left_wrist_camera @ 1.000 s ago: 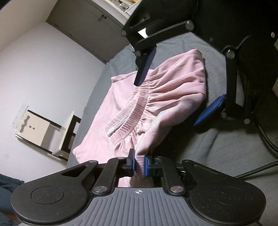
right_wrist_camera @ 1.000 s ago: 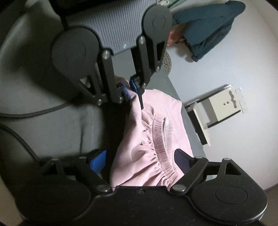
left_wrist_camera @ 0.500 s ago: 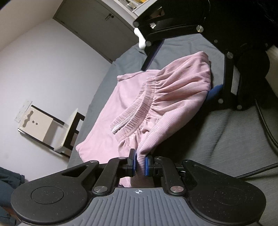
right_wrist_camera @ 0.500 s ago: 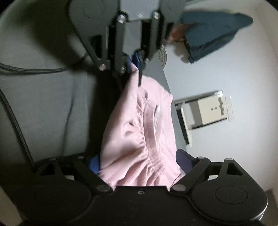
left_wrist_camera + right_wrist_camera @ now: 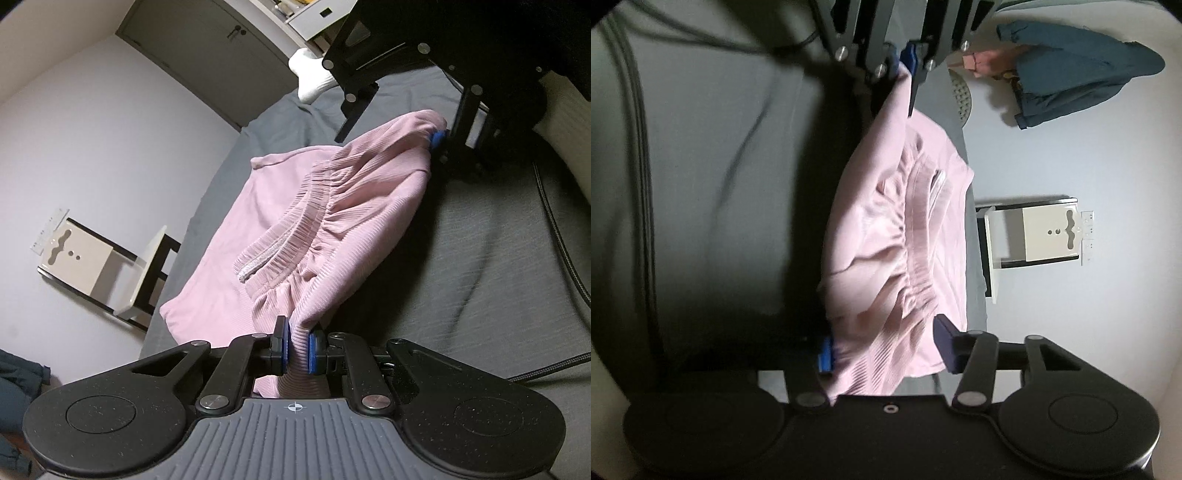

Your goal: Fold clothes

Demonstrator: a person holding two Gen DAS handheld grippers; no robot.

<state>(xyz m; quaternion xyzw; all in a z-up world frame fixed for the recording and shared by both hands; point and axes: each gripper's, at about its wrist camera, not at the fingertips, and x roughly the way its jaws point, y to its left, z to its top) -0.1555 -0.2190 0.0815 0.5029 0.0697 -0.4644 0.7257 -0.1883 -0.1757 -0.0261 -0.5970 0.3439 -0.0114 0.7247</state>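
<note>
two grippers flank pink shorts (image 5: pixel 332 221); right jaws' grip unclear.

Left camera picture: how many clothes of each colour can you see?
Pink garment: 1
White sock: 1
Dark blue garment, partly cut off at the edge: 1
Total: 3
</note>
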